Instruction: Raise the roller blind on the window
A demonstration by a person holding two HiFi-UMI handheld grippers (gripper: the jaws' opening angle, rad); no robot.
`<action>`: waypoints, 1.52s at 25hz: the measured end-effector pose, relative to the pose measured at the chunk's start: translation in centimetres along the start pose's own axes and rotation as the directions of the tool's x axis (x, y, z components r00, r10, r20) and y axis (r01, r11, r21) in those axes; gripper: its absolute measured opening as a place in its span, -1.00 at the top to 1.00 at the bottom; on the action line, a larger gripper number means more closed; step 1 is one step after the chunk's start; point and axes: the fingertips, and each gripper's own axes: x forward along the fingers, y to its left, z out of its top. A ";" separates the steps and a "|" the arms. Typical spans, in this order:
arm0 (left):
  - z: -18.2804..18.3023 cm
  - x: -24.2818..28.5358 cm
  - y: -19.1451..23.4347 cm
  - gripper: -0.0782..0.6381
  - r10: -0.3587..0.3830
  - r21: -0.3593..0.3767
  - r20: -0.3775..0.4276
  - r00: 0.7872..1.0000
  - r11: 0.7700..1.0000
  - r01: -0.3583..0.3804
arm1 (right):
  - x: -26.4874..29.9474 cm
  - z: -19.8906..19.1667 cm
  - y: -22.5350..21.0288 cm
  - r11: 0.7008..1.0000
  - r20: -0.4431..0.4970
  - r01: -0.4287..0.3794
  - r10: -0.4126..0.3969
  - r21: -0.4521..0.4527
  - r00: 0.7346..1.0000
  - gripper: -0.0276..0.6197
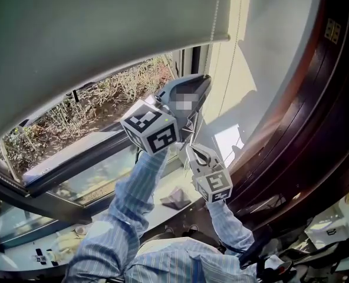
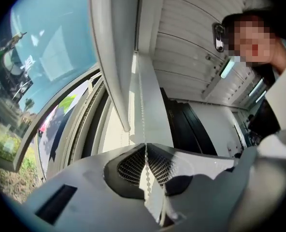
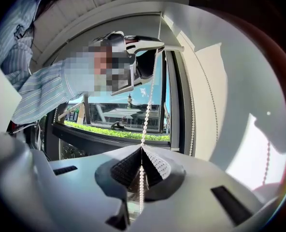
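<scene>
The grey roller blind point(image 1: 92, 34) covers the upper part of the window, and its bottom bar point(image 2: 111, 57) slants across the left gripper view. A white bead chain point(image 1: 217, 10) hangs at the blind's right edge. My left gripper point(image 1: 205, 78) is held high, shut on the bead chain point(image 2: 141, 95), which runs straight down into the closed left gripper point(image 2: 145, 145). Just below it, my right gripper point(image 1: 189, 149) is shut on the same bead chain point(image 3: 148, 110). The right gripper point(image 3: 142, 147) looks up at the left gripper point(image 3: 148, 45).
A second strand of chain point(image 3: 192, 115) hangs beside the window frame point(image 1: 62, 170). A dark folded object point(image 1: 175, 200) lies on the sill. A white wall point(image 1: 269, 40) and a dark wooden frame point(image 1: 304, 128) stand close on the right.
</scene>
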 end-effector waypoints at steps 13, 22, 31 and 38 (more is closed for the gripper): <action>-10.5 -4.6 2.2 0.76 0.107 -0.170 -0.051 0.993 0.979 -0.114 | -0.2 -11.8 1.0 1.000 -0.245 0.013 -0.007 0.025 0.969 0.90; -26.4 -11.7 2.6 0.76 0.187 -0.241 -0.344 0.920 0.930 -0.279 | -4.5 -27.5 3.1 0.983 -0.549 0.029 0.077 0.182 0.832 0.90; -26.1 -13.0 4.4 0.75 0.194 -0.261 -0.355 0.914 0.919 -0.296 | -2.4 -1.2 -1.7 0.989 -0.026 -0.016 0.020 0.146 0.999 0.76; -26.3 -12.3 2.9 0.75 0.167 -0.287 -0.344 0.924 0.918 -0.273 | 0.2 17.9 -4.4 0.992 0.230 -0.122 0.119 0.000 0.966 0.61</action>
